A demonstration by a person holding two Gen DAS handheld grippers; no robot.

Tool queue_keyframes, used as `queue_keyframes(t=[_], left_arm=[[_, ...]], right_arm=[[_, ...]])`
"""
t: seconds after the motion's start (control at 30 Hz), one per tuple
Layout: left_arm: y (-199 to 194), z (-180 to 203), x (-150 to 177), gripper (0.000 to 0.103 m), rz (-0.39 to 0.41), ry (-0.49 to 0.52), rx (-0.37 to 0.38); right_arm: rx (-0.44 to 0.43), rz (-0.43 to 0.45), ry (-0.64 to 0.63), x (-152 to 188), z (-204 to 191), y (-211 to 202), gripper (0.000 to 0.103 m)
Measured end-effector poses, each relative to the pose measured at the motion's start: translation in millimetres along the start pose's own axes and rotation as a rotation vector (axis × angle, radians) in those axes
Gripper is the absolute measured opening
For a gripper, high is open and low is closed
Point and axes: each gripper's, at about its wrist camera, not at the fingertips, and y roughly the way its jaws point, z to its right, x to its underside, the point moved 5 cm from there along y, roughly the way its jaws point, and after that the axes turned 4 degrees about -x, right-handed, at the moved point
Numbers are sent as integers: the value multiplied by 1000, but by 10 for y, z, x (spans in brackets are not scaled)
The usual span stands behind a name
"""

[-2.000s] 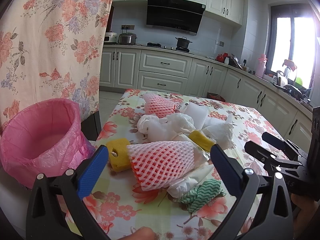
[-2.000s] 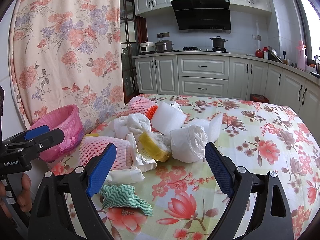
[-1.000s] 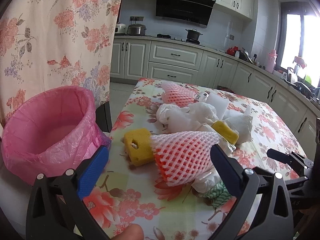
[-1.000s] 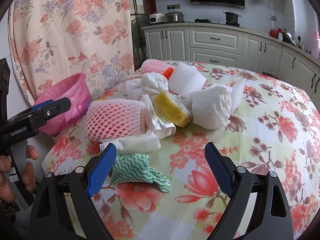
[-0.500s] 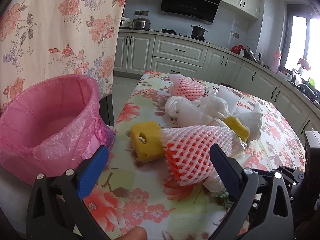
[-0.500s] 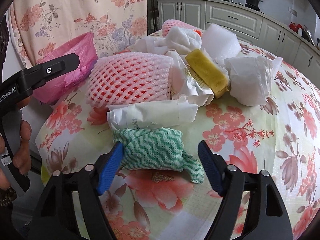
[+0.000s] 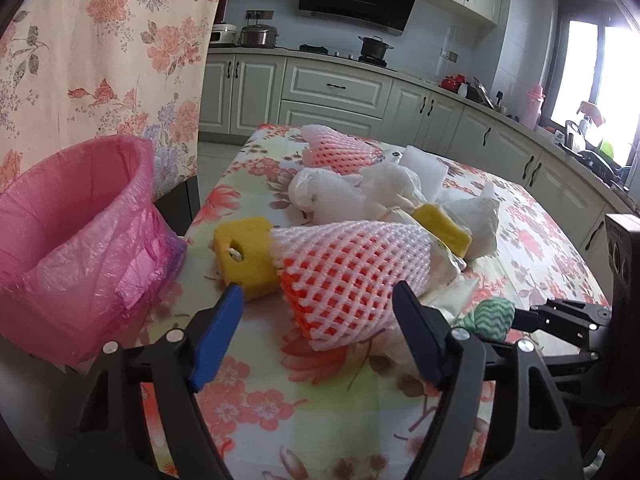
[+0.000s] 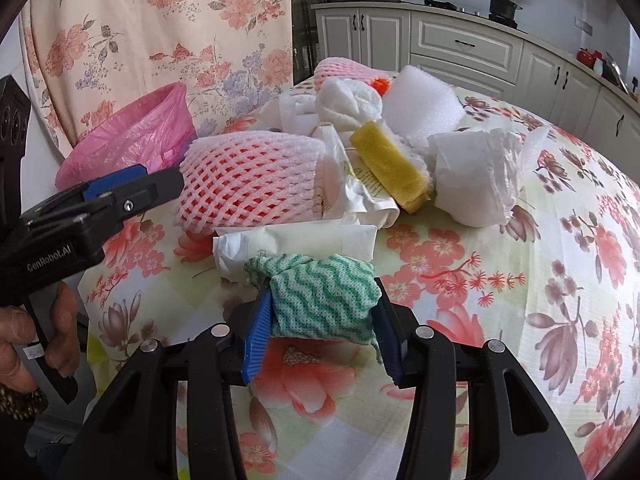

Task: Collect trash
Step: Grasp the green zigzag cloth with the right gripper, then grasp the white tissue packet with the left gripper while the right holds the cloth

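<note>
We note the right claw (image 8: 322, 320) closing, pads pressing the green wavy cloth (image 8: 320, 294) on the bench (image 8: 540, 280). Left claw (image 7: 316, 320) closing, apart from the pink foam net (image 7: 352, 276). Only its view shows the yellow sponge (image 7: 246, 254).

- The left gripper (image 7: 316, 320) points down at a table (image 7: 280, 412) covered in a floral cloth; its blue-padded jaws are closing.
- The near end of a pink foam net sleeve (image 7: 352, 276) lies between them, the pads not yet pressing on it.
- A yellow sponge (image 7: 246, 258) touches the sleeve's left end.
- Behind it are crumpled white tissues (image 7: 348, 192), a second yellow sponge (image 7: 442, 228), a white foam block (image 7: 424, 168) and another pink net sleeve (image 7: 336, 150).
- A bin lined with a pink bag (image 7: 76, 240) stands at the table's left edge.
- At right, the right gripper's black fingers reach in at a green wavy-patterned cloth (image 7: 490, 318).
</note>
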Motion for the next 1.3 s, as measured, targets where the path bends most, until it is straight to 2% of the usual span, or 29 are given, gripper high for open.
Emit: queue_keyframes(t=[0.1, 0.17, 0.37, 0.63, 0.77, 0.93, 1.03, 1.17, 1.3], left_arm=[[45, 106, 36, 62, -21, 15, 27], [70, 203, 52, 52, -30, 33, 47], [131, 525, 91, 48, -43, 116, 109], [150, 826, 166, 40, -51, 218, 143], [122, 901, 166, 40, -33, 231, 151], [62, 882, 119, 40, -8, 224, 116], [33, 958, 132, 40, -10, 264, 127], [137, 1083, 196, 40, -56, 276, 180], [297, 1188, 296, 40, -113, 305, 189]], right_arm=[[9, 12, 13, -40, 111, -44, 45], [10, 17, 16, -58, 167, -61, 45], [28, 37, 54, -67, 407, -116, 45], [36, 57, 87, -57, 627, -159, 45], [39, 67, 98, -57, 694, -173, 45], [38, 80, 106, -60, 771, -223, 45], [39, 85, 110, -60, 805, -248, 45], [48, 91, 122, -42, 886, -285, 45], [60, 91, 135, -22, 965, -326, 45]])
